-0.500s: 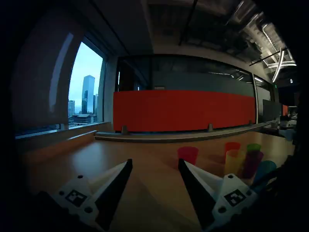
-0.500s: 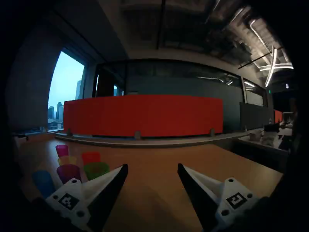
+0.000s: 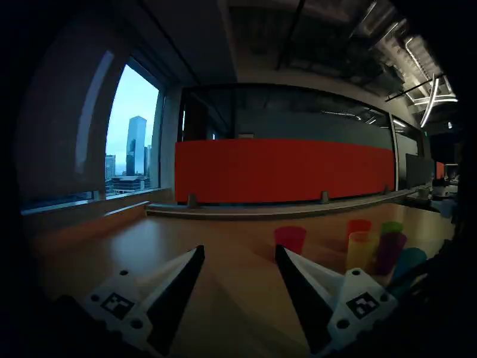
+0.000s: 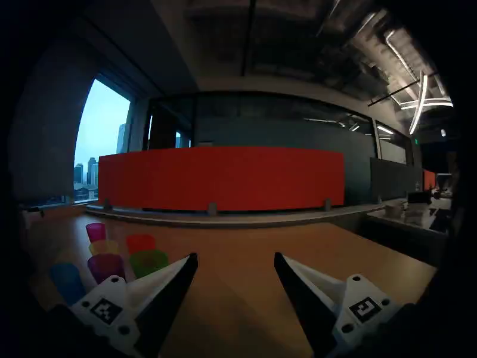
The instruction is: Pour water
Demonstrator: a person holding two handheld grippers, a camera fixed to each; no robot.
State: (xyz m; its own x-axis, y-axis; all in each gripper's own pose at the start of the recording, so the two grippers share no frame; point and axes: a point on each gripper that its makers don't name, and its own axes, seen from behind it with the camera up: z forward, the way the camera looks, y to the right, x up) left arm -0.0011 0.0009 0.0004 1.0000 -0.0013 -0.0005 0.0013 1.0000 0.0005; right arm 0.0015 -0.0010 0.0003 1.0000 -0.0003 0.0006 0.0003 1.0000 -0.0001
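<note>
Nothing moved since before: left gripper (image 3: 239,248) and right gripper (image 4: 235,256) hovered, fingers apart and empty, cups (image 3: 359,250) bunched on the table (image 3: 226,235) between them, so grabbing one risked toppling neighbours.

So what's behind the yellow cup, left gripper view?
A red cup stands directly behind the yellow cup; its rim and upper wall show, the rest is covered. Farther back, the wooden table and the red partition.

Six cups: pink (image 3: 290,237), red (image 3: 358,226), green (image 3: 392,227), yellow (image 3: 360,250), purple (image 3: 390,252), blue (image 3: 409,261).
</note>
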